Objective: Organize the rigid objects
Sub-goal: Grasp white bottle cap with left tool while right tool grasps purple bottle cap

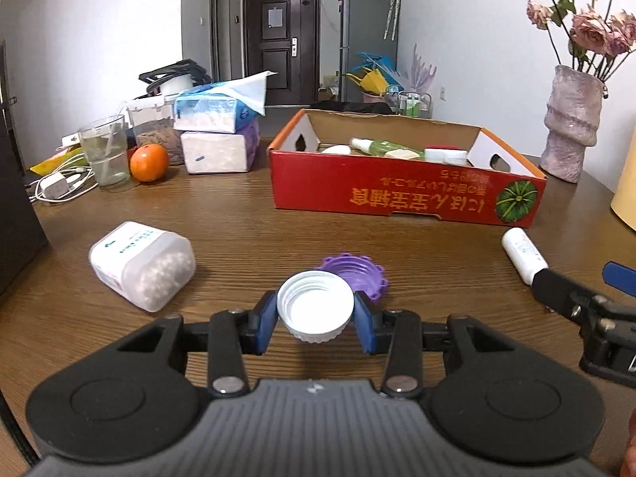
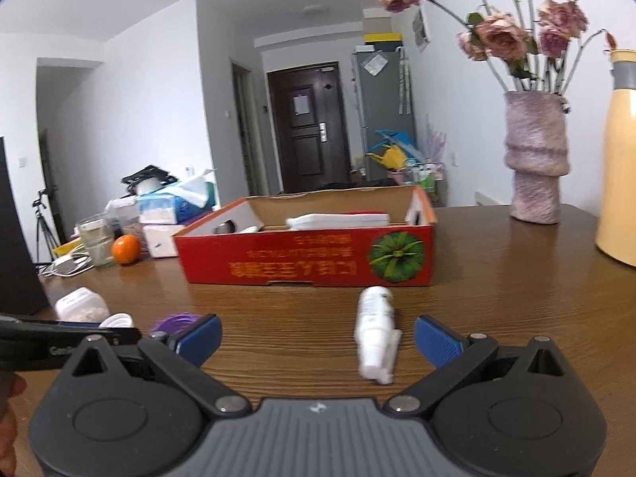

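left claw [image 1: 315,315]: clamped, tilted down | right claw [image 2: 317,338]: spread wide

Left wrist view: taken low over worktop [image 1: 246,214], looking forward and down along own fingers [image 1: 264,320], close to near edge. Right wrist view: set further right, aimed flatter along its fingers [image 2: 435,342], equally close. Shared by both: red box [image 1: 401,187] at mid-worktop, pink vase [image 1: 572,123], dark door [image 1: 280,43] beyond. Each gripper glimpsed at other view's edge.

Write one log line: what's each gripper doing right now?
left gripper: shut on white plastic cap | right gripper: open by white spray bottle | red cardboard box: waiting
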`<state>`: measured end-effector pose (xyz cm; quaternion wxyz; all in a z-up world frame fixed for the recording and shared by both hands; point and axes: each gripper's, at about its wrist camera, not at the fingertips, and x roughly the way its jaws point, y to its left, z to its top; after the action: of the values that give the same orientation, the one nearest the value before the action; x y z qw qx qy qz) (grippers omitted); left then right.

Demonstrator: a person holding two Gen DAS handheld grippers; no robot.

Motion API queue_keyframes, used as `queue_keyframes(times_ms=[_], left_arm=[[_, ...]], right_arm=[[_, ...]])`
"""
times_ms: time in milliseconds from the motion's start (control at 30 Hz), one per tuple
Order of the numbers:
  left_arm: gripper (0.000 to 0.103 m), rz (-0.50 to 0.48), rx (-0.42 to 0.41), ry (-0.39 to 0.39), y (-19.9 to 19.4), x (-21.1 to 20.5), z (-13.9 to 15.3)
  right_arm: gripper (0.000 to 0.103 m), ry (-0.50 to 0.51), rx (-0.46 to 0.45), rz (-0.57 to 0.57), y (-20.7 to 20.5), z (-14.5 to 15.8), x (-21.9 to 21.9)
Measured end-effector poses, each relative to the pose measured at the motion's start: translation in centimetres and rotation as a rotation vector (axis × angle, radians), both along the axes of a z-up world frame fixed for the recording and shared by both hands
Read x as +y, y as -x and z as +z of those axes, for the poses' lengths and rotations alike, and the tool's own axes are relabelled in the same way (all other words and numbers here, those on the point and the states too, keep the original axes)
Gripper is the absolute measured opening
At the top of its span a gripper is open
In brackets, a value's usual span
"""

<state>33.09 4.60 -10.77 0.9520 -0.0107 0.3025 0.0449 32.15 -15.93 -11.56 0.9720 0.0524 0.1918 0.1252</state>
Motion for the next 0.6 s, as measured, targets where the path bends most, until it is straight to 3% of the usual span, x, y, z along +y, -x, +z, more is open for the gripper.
queue_keyframes(times_ms=[167,600], left_arm=[[0.042,0.009,-0.005,-0.003,0.1,1.6,0.1],[0.042,0.054,-0.046,-0.006,0.7,5.8,0.8]], right_arm=[[0.103,0.061,0.017,0.051,-0.5,-0.3,3.1],[0.098,0.1,0.079,0.122,-2.4,-1.0,8.8]])
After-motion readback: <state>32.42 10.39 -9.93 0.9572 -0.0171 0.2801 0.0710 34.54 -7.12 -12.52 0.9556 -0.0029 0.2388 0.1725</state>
